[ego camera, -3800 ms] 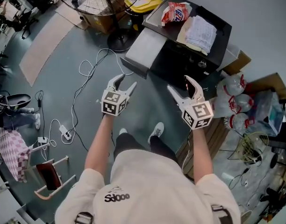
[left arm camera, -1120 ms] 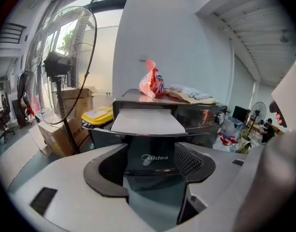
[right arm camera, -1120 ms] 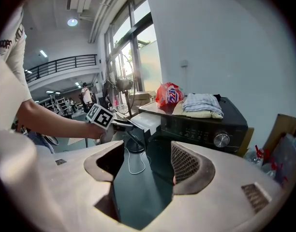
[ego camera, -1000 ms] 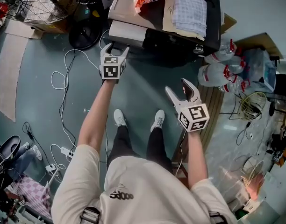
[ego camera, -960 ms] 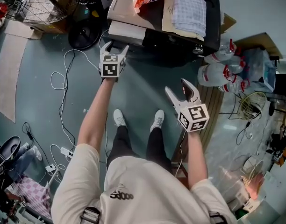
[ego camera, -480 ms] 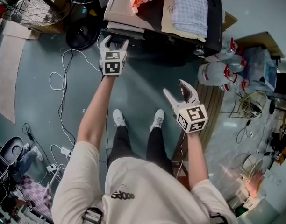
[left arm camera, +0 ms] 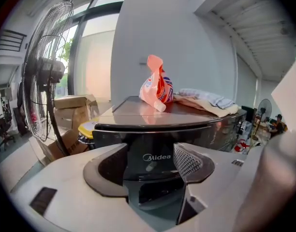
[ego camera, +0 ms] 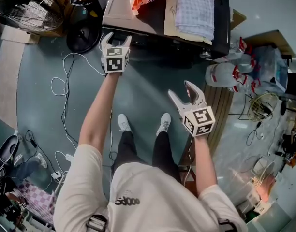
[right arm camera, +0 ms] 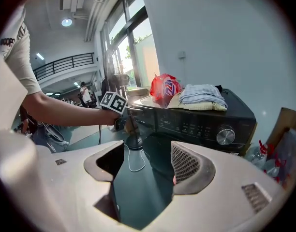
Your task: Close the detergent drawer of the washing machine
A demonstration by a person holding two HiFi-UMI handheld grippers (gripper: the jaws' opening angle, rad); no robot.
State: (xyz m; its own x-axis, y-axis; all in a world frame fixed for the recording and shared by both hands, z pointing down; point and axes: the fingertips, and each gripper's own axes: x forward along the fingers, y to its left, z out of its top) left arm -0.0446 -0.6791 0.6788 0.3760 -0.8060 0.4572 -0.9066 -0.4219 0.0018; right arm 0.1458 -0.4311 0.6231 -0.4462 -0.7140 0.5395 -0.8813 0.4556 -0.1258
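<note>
The right gripper (ego camera: 181, 90) hangs near the person, jaws apart and empty, well short of the washing machine (ego camera: 179, 50). Farther left, the left gripper (ego camera: 115, 36), jaws apart and empty, faces the detergent drawer (left arm camera: 157, 151) at the machine's left front. The closing push looks nearly done; next, a short straight press, then withdraw.

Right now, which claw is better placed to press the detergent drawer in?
Left. The left claw is open right at the detergent drawer, its front framed between the jaws. The right claw hangs open over the floor, farther back.
</note>
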